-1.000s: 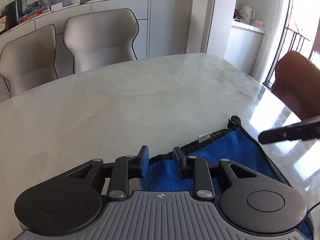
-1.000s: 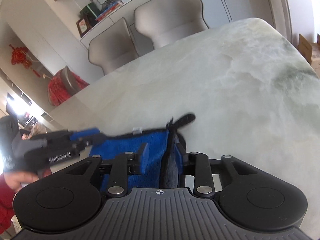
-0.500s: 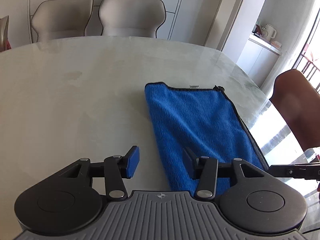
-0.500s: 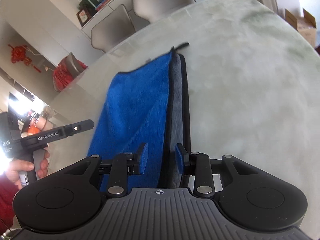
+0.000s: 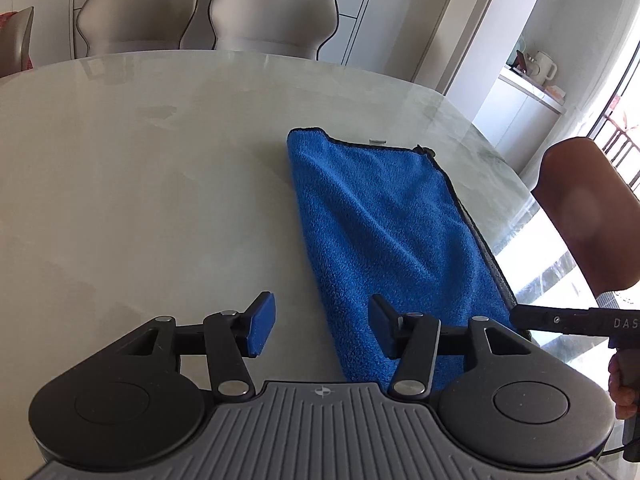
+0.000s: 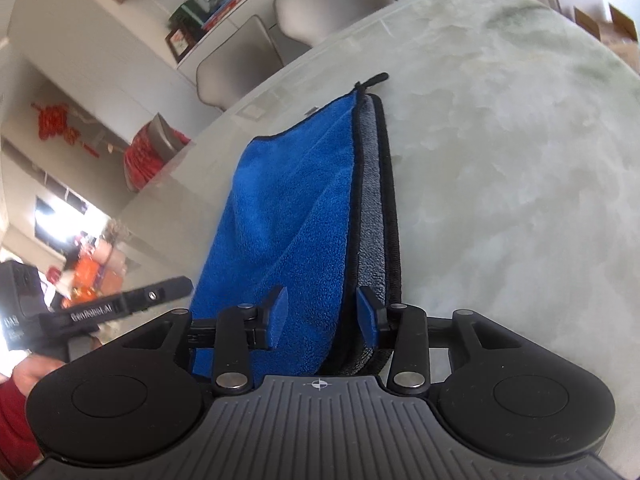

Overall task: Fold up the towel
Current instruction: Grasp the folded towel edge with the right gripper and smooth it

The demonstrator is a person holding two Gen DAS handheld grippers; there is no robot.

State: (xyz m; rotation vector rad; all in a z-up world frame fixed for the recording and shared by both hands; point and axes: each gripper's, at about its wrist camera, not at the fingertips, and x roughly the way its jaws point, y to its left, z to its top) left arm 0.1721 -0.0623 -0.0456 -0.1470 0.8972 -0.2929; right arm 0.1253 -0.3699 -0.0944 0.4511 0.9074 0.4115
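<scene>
A blue towel [image 5: 384, 232] with a grey underside and black hem lies folded lengthwise on the pale marble table [image 5: 140, 200]. My left gripper [image 5: 322, 330] hovers at the towel's near left corner, jaws opening, the fold edge lying below between them and the pads not pressing it. In the right wrist view the towel [image 6: 296, 216] shows its grey layer along the right edge. My right gripper [image 6: 322, 316] stands over the near end, jaws opening, pads apart above the cloth. Each gripper's finger shows at the edge of the other view.
Two grey chairs [image 5: 208, 20] stand at the table's far side before white cabinets. A brown chair back [image 5: 588, 216] is at the right edge, by a bright balcony door. A hand [image 6: 36, 372] holds the left gripper's handle. Bare tabletop spreads left of the towel.
Both grippers let go of the towel's far edge and drew back to its near end. The towel now lies flat, folded in half. Both pairs of jaws stand wider.
</scene>
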